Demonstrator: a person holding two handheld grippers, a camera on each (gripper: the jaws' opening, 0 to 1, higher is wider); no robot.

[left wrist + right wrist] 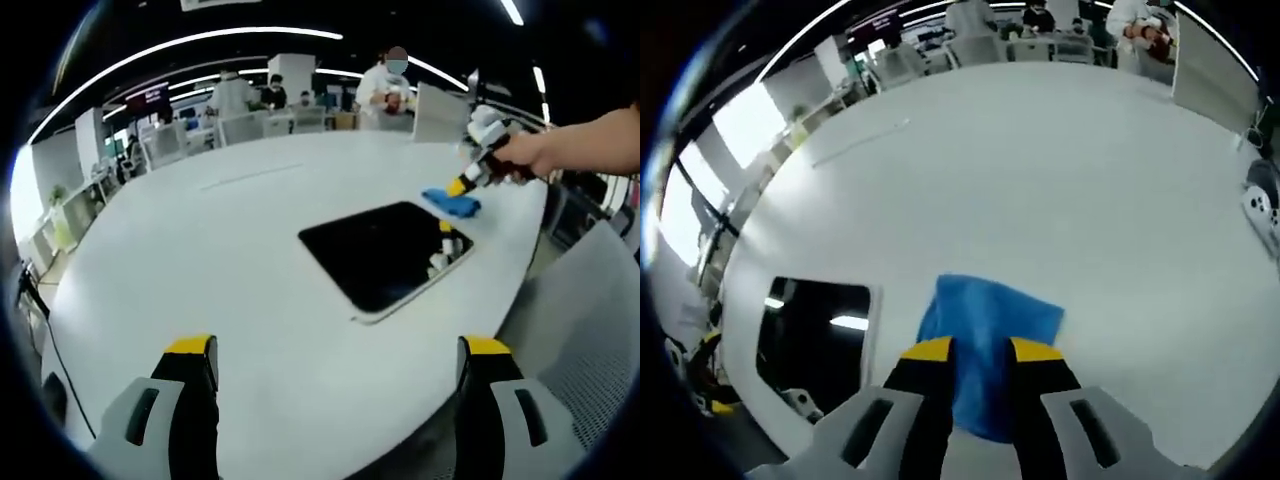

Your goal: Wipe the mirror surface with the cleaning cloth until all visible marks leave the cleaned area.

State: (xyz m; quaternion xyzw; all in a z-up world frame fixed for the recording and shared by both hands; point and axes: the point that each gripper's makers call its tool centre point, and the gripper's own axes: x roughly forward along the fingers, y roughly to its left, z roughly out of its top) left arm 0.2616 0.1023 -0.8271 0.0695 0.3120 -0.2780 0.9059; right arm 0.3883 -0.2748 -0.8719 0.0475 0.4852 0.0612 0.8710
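Table [200,250]: big, white. Mirror [385,255]: flat on table ahead-right of left hand-held gripper [340,375], looks rigid, slick, prob fragile; wipe, don't lift. Cloth [990,345]: soft, light, lies beside mirror. Right hand-held gripper [980,350] narrow, jaws pinching cloth's near edge. Left one wide, empty, well apart from mirror.

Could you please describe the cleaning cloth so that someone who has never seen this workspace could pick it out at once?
Start at the large white oval table and find the dark rectangular mirror lying flat on it. Just off one edge of the mirror, on the bare tabletop, lies a small bright blue cleaning cloth, pinched between the yellow-tipped jaws of the right gripper. It is the only blue, soft item on the table.
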